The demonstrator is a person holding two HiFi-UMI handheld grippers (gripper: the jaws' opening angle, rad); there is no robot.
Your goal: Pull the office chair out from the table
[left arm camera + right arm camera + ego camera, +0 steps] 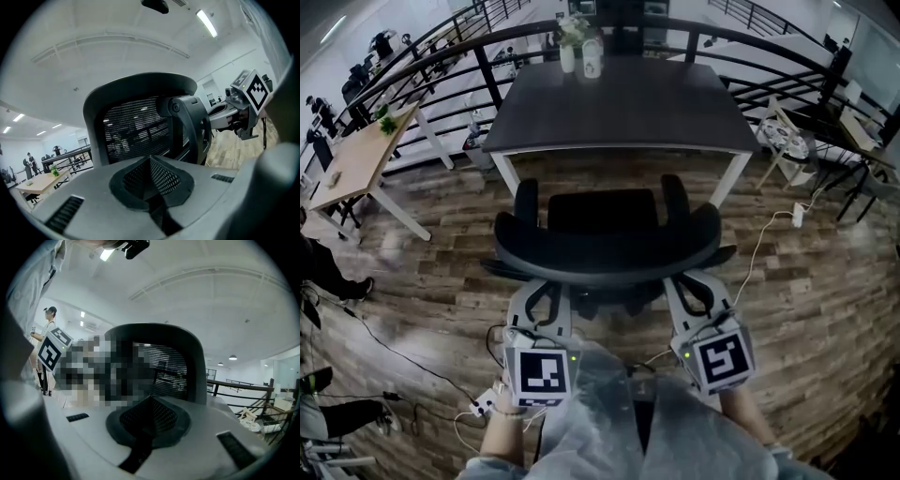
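Slippage is threatening as the office chair [605, 239] is sitting close against the dark table [619, 112]: empty jaws are offering no hold on its backrest. Left gripper [546, 302] and right gripper [694, 295] are keeping their jaws pressed together on nothing, just behind that backrest.

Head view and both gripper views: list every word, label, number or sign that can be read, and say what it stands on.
No readable text in any view.
Cube on left gripper: black-and-white marker squares, no letters.
Cube on right gripper: the same kind of pattern, no letters.
Cup on table: dark print, too small to read.
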